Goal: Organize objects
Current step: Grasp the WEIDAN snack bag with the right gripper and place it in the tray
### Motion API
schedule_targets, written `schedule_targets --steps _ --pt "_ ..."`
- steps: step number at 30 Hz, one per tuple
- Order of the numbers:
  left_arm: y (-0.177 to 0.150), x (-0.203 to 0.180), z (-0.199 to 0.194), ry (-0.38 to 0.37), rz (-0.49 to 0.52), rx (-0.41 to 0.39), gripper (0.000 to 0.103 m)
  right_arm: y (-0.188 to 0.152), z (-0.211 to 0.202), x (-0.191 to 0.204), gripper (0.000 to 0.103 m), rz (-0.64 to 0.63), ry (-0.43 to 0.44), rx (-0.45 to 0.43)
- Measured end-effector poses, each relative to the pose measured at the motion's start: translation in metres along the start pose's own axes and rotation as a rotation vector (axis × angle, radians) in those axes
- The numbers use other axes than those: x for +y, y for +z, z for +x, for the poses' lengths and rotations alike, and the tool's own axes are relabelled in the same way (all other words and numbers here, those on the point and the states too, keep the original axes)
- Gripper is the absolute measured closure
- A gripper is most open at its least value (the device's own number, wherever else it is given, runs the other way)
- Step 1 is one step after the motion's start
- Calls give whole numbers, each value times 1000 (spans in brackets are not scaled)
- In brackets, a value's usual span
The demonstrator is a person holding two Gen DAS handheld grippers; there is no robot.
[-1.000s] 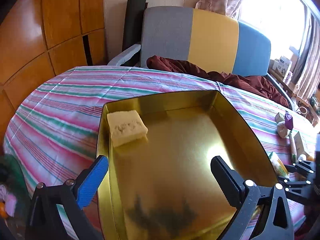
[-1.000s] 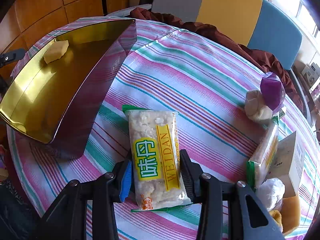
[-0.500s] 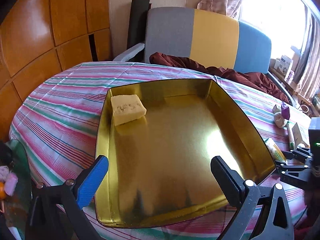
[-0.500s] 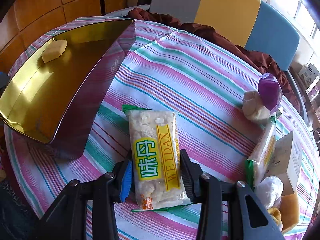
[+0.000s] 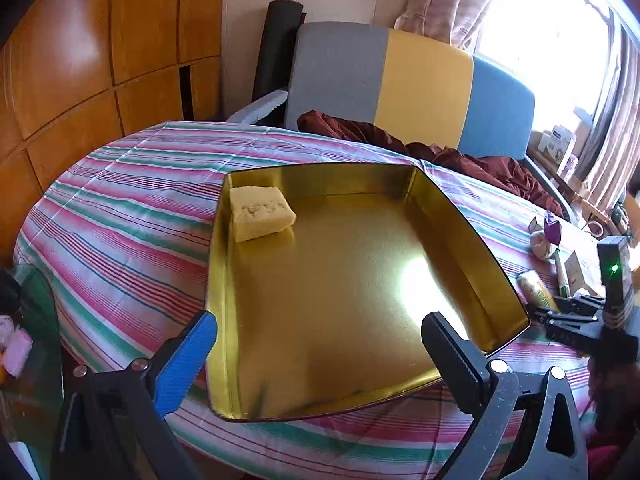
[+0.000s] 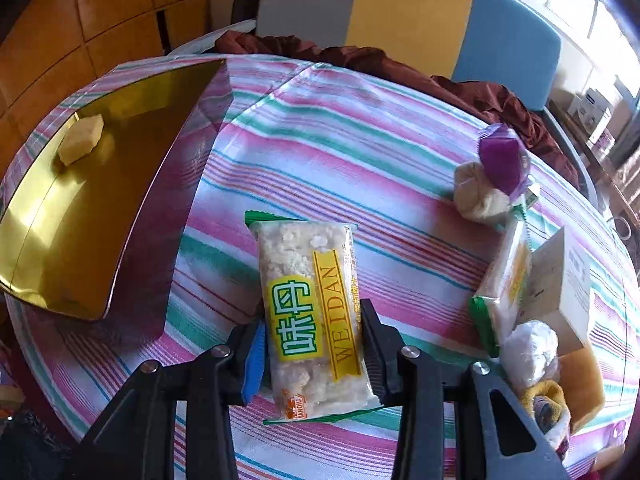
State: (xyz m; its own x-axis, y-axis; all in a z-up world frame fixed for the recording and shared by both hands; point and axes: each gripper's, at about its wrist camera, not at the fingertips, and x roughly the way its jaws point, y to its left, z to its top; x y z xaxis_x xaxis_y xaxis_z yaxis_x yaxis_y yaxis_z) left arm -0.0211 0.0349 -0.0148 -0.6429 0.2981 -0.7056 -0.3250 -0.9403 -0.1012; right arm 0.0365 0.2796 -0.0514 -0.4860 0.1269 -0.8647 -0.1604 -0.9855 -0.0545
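A round tabletop (image 6: pixel 360 152) under a pink, green and white striped cloth carries a shallow gold metal tin (image 5: pixel 472 232) towards its left edge. Near the front edge lies a clear, green-trimmed snack packet with a yellow label (image 6: pixel 312 312). Along the right edge sit a beige lump wrapped in purple (image 6: pixel 492 184), a second green-trimmed packet (image 6: pixel 504 280), a pale cardboard box (image 6: pixel 560 280) and a white crumpled ball (image 6: pixel 528 348), close together.

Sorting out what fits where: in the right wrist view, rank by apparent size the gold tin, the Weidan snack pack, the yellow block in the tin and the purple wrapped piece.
1. gold tin
2. Weidan snack pack, enlarged by nearness
3. and 4. purple wrapped piece and yellow block: too alike to rank
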Motion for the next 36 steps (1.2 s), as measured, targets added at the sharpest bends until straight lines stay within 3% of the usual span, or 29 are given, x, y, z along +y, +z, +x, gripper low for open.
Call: schedule_targets --steps 5,9,13,19,26,32,36 --pt "-1 21 -10 25 -42 -18 0 33 -46 5 62 60 48 -95" --pt "0 37 -16 45 -87 -42 0 70 -68 67 61 -57 147 -127" --pt "1 56 -22 57 -127 -63 0 99 -45 144 61 -150 260 -25" --pt "-4 84 -29 121 -159 -84 0 121 25 227 61 -163 287 162" --pt "-16 117 -25 150 -234 -53 0 125 58 261 61 -72 300 242" --pt "-20 119 -25 140 -239 -53 0 128 68 265 55 77 473 283" --pt "-21 119 -25 138 -230 -54 0 124 58 255 55 113 583 252"
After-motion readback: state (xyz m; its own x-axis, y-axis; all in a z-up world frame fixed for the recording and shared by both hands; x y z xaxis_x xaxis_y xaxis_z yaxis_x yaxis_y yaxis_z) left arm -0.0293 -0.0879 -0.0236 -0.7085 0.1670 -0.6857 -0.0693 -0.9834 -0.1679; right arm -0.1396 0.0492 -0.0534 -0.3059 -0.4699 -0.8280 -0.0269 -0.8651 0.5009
